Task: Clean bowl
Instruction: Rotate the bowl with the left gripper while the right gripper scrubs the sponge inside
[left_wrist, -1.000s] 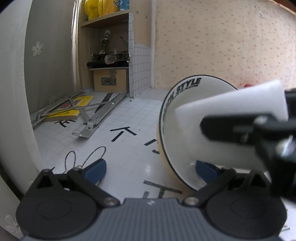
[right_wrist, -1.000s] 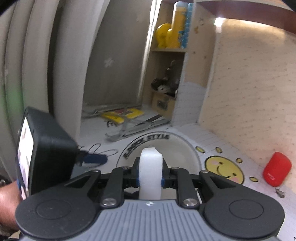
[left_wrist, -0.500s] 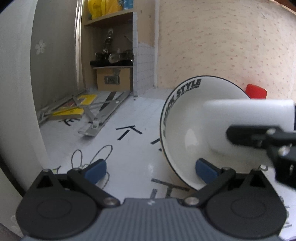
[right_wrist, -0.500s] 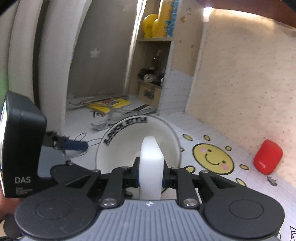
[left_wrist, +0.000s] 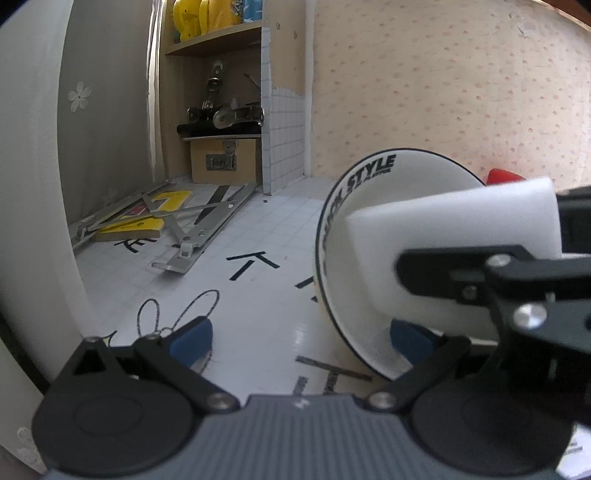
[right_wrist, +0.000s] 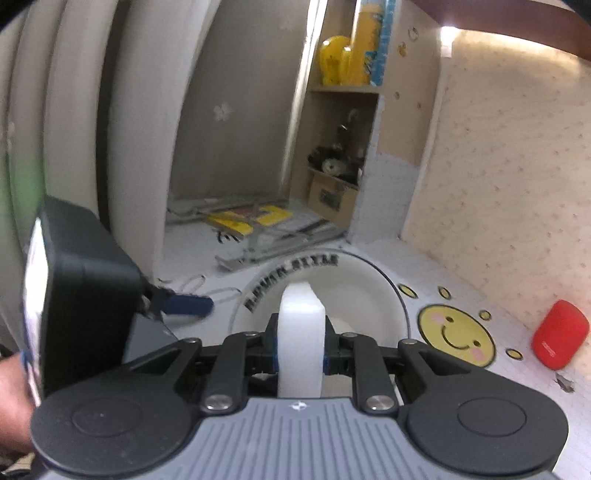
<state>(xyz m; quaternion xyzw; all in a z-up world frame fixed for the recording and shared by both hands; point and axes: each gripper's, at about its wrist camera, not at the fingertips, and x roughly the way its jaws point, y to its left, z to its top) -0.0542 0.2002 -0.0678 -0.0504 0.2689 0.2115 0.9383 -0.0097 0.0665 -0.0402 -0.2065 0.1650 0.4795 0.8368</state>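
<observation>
Inside tilted bowl (right_wrist: 369, 295): sponge (right_wrist: 301, 332) in right gripper (right_wrist: 300, 360).

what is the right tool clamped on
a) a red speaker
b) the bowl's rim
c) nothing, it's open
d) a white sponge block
d: in the right wrist view the right tool is shut on the white sponge block, whose front end reaches into the white bowl; the left wrist view shows the same block inside the tilted bowl.
</observation>
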